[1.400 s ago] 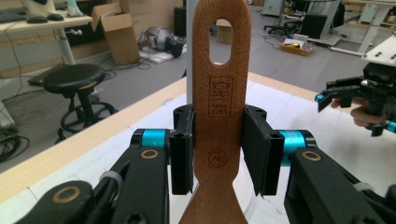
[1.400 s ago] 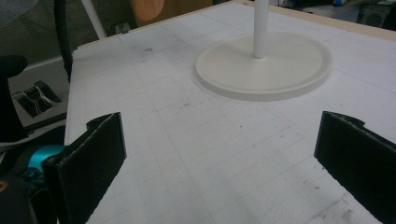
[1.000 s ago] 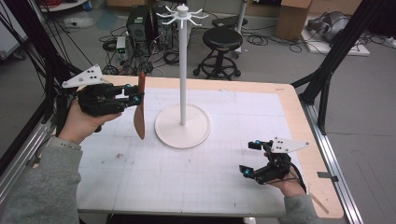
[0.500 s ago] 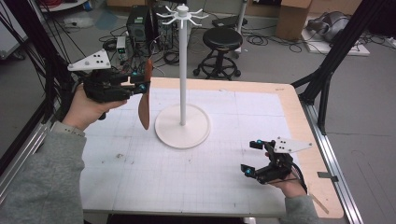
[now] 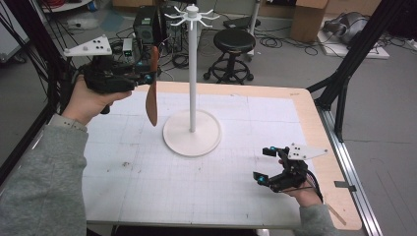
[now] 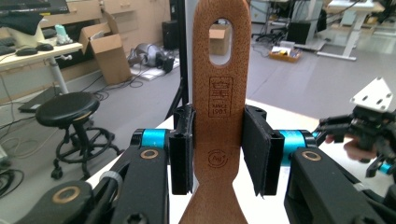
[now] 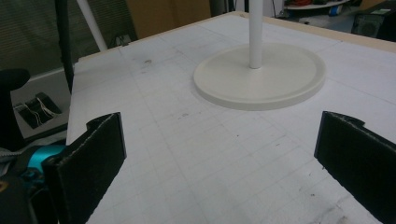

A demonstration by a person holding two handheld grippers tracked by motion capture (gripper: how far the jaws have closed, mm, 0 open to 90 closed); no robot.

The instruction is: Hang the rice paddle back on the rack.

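Observation:
A brown wooden spatula (image 5: 152,93) hangs blade down in the air left of the white stand's pole (image 5: 192,73). My left gripper (image 5: 150,73) is shut on its handle. In the left gripper view the handle (image 6: 219,93) stands upright between the two black pads (image 6: 182,149), its hanging hole above them. The white stand has a round base (image 5: 192,133) and a ring of hooks (image 5: 191,14) at the top. My right gripper (image 5: 264,164) rests low over the table at the front right, open; in its own view the pads (image 7: 91,158) stand wide apart with bare table between them.
The white gridded mat (image 5: 196,187) covers the wooden table (image 5: 314,123). A black stool (image 5: 235,42), boxes and cables lie on the floor beyond the far edge. Black frame posts (image 5: 344,64) stand at the right.
My left hand has lifted the spatula higher and carried it a little toward the stand's pole. The right gripper has stayed where it was.

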